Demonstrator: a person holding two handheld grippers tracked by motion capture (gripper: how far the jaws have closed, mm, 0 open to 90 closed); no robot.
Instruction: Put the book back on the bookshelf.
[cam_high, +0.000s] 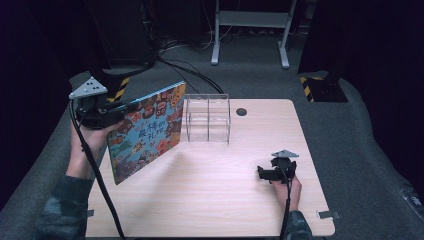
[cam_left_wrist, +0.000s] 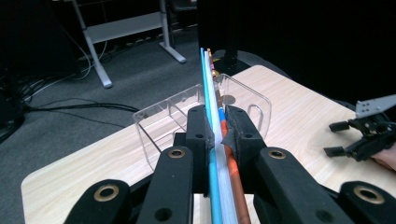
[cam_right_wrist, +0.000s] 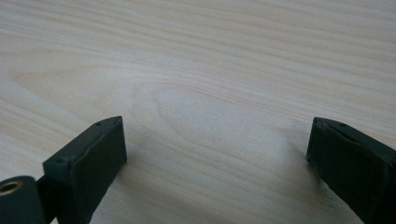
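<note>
The book (cam_high: 145, 131) hangs tilted above the table's (cam_high: 210, 190) left part, just left of the clear rack (cam_high: 208, 119), pinched at its upper left edge by the left claw (cam_high: 107, 111); the bottom corner looks close to the wood, though I cannot tell if it touches. The grip sits on one edge only, so I judge the book could swing or slide out as it travels; its free end could knock the light rack and shove it back toward the table's far edge; a slanted entry could jam it on the divider. The right claw (cam_high: 267, 172) rests near the table's right edge, spread wide with nothing in it, well apart from the rack, so nothing steadies that rack. The left gripper view shows the book (cam_left_wrist: 215, 140) edge-on, pads (cam_left_wrist: 201, 135) pressed against both covers, lined up with the rack (cam_left_wrist: 205, 112) behind; the high view gives the cover and the tilt instead; the right gripper view shows bare wood (cam_right_wrist: 196, 70) between its spread jaws.
</note>
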